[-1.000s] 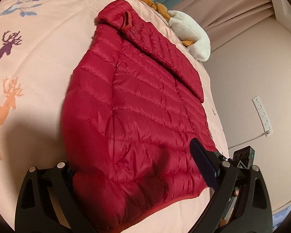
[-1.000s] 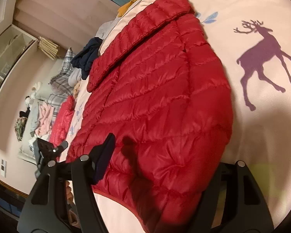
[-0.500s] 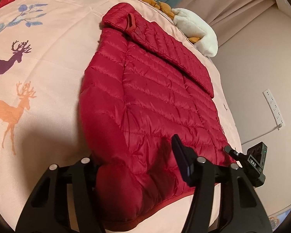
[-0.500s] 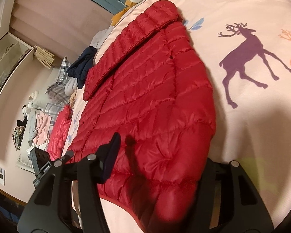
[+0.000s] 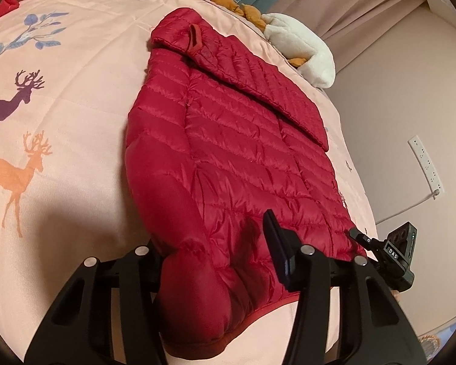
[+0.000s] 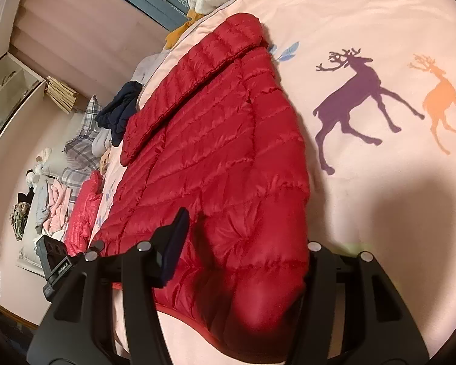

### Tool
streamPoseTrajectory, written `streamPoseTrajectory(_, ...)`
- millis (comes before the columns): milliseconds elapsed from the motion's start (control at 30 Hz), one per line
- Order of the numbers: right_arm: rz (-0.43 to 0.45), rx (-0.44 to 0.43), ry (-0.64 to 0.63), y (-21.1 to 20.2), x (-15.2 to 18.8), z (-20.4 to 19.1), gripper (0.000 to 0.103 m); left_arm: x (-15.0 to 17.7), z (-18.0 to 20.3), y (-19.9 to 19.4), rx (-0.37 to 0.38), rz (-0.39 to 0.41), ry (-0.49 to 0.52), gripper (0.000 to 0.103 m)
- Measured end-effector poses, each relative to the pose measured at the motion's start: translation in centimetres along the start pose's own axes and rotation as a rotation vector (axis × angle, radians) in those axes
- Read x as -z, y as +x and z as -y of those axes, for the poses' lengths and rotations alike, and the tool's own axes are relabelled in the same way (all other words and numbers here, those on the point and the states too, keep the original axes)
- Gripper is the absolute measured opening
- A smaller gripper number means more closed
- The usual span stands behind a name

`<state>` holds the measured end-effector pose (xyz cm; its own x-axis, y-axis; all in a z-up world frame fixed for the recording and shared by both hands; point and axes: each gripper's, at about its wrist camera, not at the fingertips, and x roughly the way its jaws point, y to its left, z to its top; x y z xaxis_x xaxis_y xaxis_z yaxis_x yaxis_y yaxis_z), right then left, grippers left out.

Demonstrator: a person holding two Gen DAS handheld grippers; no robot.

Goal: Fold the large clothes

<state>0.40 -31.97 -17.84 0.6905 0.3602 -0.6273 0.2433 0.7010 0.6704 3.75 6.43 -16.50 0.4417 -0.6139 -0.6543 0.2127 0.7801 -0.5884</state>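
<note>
Red quilted down jacket (image 5: pixel 237 164) lies flat, back up, on the pink deer-print bedspread (image 5: pixel 76 91), collar toward the headboard, hem toward the grippers, one sleeve folded across its upper back. Left side first: the left gripper (image 5: pixel 215 261) sat wide at the hem's left corner a second ago; its jaws have just been closing and now pinch the puffy corner, which bulges up between them. Fabric bunched there where it lay smooth before. The inner pad is buried in the padding, so it reads as clamped on the jacket. Across the hem, the right gripper (image 6: pixel 243 252) has drawn in somewhat less, its jaws likewise pressed into the right hem corner, padding swelling between them. Beyond: white plush toy (image 5: pixel 301 48) by the headboard, dark navy garment (image 6: pixel 118 109) and a heap of other clothes (image 6: pixel 51 200) off the bed's far side. Judgement: both lower corners are now secured, so the hem looks ready to be lifted and carried toward the collar for a crosswise fold. Slippery shell and thick fill could slip from a shallow pinch.
</note>
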Motion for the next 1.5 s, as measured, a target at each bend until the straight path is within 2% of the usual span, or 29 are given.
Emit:
streamPoseTrajectory(333,0.020,0.045,-0.044,-0.2,0.4,-0.2,0.036,0.1,-0.3,0.1,-0.058,-0.005,-0.015,0.026)
streamPoseTrajectory(700,0.056,0.008,-0.093,-0.7,0.4,-1.3,0.017,0.1,0.1,-0.1,-0.067,-0.003,-0.005,0.019)
streamPoseTrajectory(1500,0.116,-0.183,-0.109,-2.9,-0.8,-2.2,0.014,-0.4,2.2,-2.7,-0.035,0.046,0.060,0.018)
